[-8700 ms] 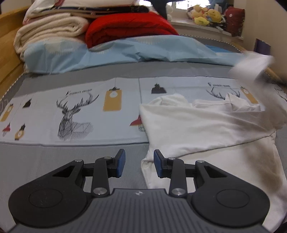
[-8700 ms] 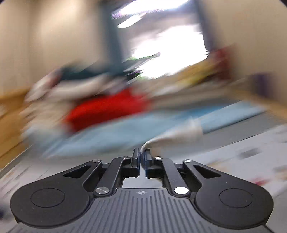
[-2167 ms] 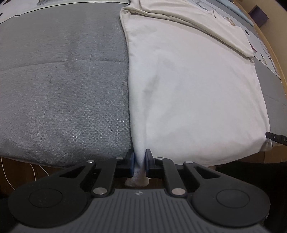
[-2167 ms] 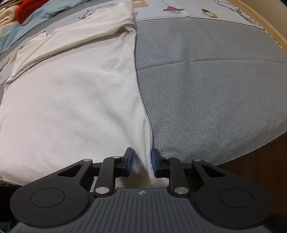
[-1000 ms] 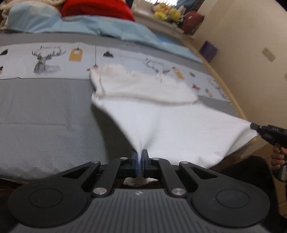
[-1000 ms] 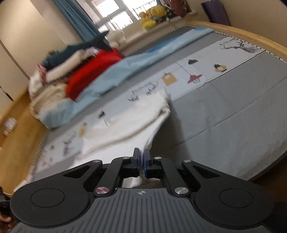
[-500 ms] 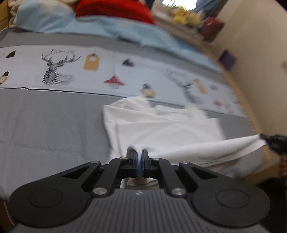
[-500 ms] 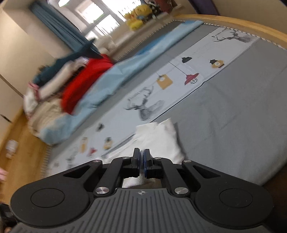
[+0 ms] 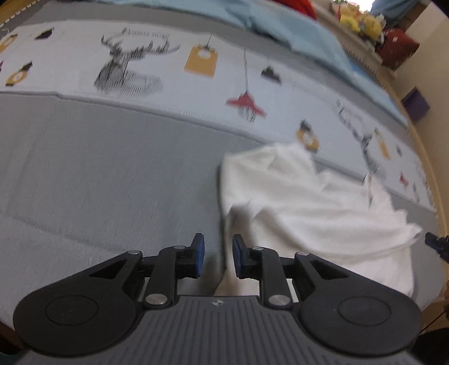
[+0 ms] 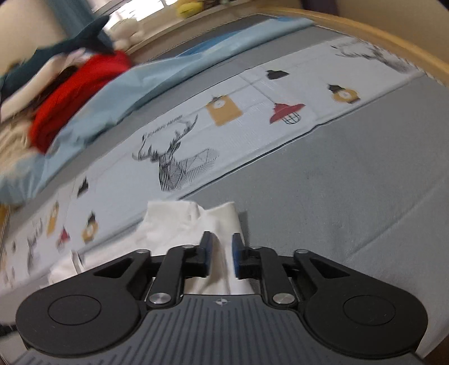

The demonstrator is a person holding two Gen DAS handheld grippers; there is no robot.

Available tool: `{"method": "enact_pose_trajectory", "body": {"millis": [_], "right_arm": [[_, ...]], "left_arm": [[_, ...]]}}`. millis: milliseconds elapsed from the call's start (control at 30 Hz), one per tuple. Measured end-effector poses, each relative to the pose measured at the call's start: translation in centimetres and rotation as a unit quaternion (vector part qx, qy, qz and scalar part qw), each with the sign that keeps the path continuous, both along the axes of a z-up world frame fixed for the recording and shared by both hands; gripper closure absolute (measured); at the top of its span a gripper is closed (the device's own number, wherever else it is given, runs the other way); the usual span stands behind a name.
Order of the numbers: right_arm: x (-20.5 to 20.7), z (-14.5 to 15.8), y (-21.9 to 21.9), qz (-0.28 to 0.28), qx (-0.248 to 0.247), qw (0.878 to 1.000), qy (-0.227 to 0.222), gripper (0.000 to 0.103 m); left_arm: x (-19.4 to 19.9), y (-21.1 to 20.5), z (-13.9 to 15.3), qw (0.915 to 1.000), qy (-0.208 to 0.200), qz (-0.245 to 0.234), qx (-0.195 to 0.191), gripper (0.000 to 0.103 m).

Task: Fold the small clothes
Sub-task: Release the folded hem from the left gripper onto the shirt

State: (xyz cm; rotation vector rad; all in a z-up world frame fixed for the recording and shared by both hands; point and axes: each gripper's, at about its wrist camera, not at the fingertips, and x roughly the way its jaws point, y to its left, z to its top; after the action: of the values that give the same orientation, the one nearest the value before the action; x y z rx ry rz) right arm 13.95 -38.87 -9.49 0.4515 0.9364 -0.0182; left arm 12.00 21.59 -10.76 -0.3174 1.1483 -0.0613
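A white garment (image 9: 308, 202) lies folded over and rumpled on the grey bed cover (image 9: 98, 174). My left gripper (image 9: 217, 244) hovers low over the garment's left edge. Its jaws are opening, with a strip of white cloth lying loose in the gap near the right pad. In the right wrist view the same garment (image 10: 174, 224) sits just ahead of my right gripper (image 10: 221, 241). Its jaws are also opening, and a fold of cloth runs between the blue pads without being pinched. The right gripper's tip (image 9: 433, 243) shows at the garment's far right corner.
A pale printed strip with deer and lamps (image 9: 126, 70) crosses the bed beyond the garment. Behind it lie a light blue quilt (image 10: 168, 70) and a red blanket (image 10: 75, 92) on a pile of bedding. A wooden bed rim (image 10: 393, 42) curves along the right. Plush toys (image 9: 356, 19) sit by the window.
Both grippers came forward and down, carrying the garment's hem over its upper part. Both pairs of jaws, pinched on the cloth before, now stand apart and the cloth lies slack.
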Motion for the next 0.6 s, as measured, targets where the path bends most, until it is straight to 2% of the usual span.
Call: {"method": "enact_pose_trajectory", "body": {"millis": [100,200,300,433,600], "right_arm": [[0.0,-1.5,-0.2,0.034,-0.002,0.999,0.028,0.085],[0.1,-2.3,0.4,0.074,-0.032,0.996,0.044,0.085],[0.5,-2.9,1.3,0.115,-0.056,0.991,0.045,0.084],[1.8,-3.3,3.3,0.154,-0.099,0.982,0.036,0.084],[4.0,-3.9,4.4,0.165,-0.117,0.979,0.024,0.084]], "left_arm": [[-0.2,-0.4,-1.5,0.9994,0.028,-0.02,0.008,0.077],[-0.2,-1.2,-2.3,0.9991,0.024,-0.033,0.015,0.074],[0.5,-2.3,-2.8,0.9986,0.024,-0.043,0.017,0.073],[1.8,-4.4,-2.6,0.9962,0.003,-0.065,0.057,0.073],[3.7,-6.0,-3.0,0.9953,-0.003,-0.064,0.073,0.073]]}}
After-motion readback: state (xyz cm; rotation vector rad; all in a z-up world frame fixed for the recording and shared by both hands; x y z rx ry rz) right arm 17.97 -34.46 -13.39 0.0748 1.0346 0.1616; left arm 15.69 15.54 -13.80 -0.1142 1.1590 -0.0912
